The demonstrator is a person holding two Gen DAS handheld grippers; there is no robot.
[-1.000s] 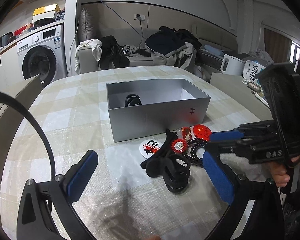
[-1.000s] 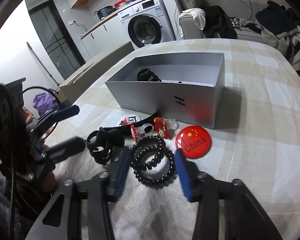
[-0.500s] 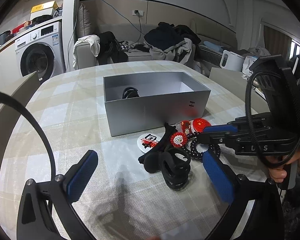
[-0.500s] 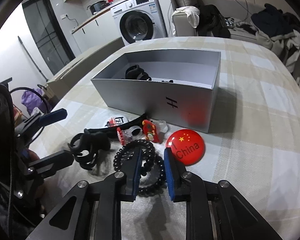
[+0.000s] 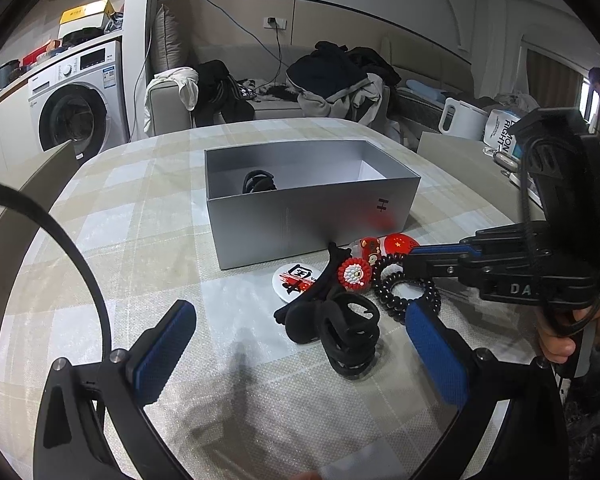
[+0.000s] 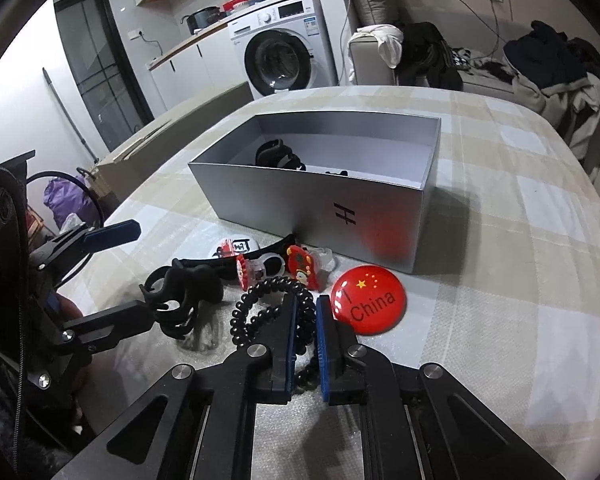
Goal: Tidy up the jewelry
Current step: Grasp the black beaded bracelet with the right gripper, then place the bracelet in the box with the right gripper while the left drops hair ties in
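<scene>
While pinched on the near edge of the black bead bracelet [image 6: 274,308] beside the red China badge [image 6: 368,300], right gripper [image 6: 305,312] poised, likely to lift it into the silver box [image 6: 300,204] just behind on the counter [image 6: 520,280]. Left gripper [image 5: 300,344] spread wide, empty, hovering near the black hair clips [image 5: 336,328], apparently next.

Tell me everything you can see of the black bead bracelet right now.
The bracelet is a coil of glossy round black beads, looped in at least two rounds, lying flat on the checked tablecloth in front of the silver box. The right gripper is closed on its near-right side. The red China badge sits just right of it, and red charms touch its far edge.
</scene>
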